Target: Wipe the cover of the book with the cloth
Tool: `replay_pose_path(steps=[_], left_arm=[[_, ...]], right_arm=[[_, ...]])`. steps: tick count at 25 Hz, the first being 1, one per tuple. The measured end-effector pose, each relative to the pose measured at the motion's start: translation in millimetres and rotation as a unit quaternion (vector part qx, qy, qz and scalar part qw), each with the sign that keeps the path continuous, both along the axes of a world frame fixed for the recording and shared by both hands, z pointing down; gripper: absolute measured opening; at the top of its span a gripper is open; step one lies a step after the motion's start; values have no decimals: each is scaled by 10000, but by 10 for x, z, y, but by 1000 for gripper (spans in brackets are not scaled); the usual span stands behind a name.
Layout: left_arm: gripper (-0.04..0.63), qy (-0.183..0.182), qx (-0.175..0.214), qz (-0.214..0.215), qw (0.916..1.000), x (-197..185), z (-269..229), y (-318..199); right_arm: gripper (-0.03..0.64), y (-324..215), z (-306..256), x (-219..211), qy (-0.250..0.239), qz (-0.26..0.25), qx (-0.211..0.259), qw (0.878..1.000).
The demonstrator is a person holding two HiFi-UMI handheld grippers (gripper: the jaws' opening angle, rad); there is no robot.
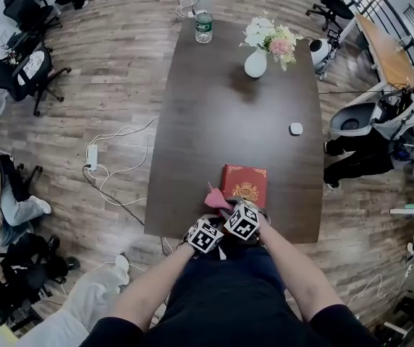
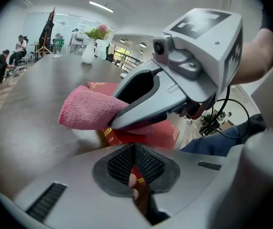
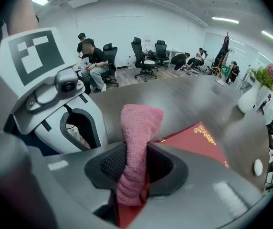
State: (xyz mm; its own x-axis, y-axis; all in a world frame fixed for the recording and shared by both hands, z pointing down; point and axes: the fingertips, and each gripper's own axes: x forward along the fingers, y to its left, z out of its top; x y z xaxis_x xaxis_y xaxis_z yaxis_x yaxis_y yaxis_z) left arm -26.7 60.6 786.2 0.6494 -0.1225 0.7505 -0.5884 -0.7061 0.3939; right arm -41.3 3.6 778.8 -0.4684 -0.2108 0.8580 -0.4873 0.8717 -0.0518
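A red book (image 1: 247, 184) with gold ornament lies near the front edge of the dark table (image 1: 221, 121). A pink cloth (image 1: 213, 196) rests at its near-left corner. My right gripper (image 3: 131, 168) is shut on the cloth (image 3: 137, 128), which sticks out past the jaws over the red cover (image 3: 194, 144). In the left gripper view, my left gripper (image 2: 135, 163) is closed on a red, gold-printed edge of the book (image 2: 146, 133), close beside the right gripper and the cloth (image 2: 86, 111). In the head view both marker cubes, left (image 1: 205, 236) and right (image 1: 242, 221), sit side by side at the table's front edge.
A white vase of flowers (image 1: 258, 60) and a water bottle (image 1: 204, 24) stand at the far end of the table. A small white round object (image 1: 296, 129) lies to the right. Cables (image 1: 113, 172) trail on the floor to the left. Office chairs and seated people surround the table.
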Motion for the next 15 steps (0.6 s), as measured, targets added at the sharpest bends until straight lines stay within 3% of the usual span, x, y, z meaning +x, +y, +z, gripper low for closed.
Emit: replay_pose_path(steps=[7,15], left_arm=[[-5,-191,44,-283,9994,24,21,-47],[-5,-817,43,-609,9948,-2,66,-71]], right_arm=[[117,0,110,-7,-56,-270,-43,9996],[117,20,159,40,-42,-547,3,9985]])
